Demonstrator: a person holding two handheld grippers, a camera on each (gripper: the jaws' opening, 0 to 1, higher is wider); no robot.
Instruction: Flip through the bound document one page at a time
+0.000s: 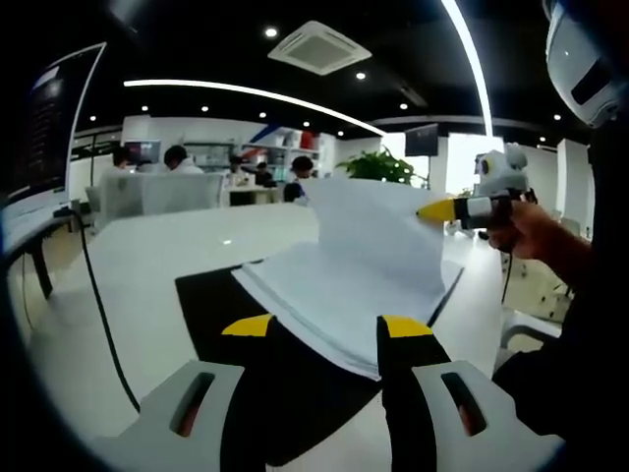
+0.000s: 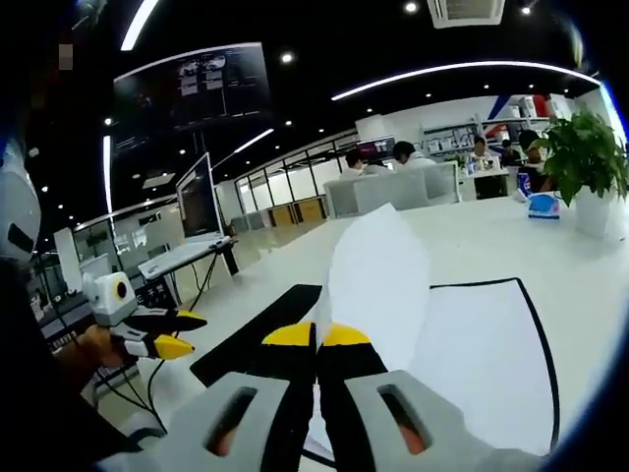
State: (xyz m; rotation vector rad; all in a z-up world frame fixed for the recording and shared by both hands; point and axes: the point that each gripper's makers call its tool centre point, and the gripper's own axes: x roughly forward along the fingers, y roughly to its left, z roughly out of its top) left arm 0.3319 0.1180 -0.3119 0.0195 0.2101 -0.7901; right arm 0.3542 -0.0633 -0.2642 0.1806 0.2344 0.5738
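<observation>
The bound document lies open on a black mat on a white table. One white page stands lifted, its top corner pinched by my right gripper, which a hand holds at the right. My left gripper is open, its yellow tips hovering at the document's near edge with nothing between them. In the right gripper view my right gripper is shut on the curled page, above the open document. The left gripper hangs open at the left.
A monitor and a black cable are at the table's left side. A potted plant and a blue box stand at the far end. People sit at desks behind. Another screen stands on a side desk.
</observation>
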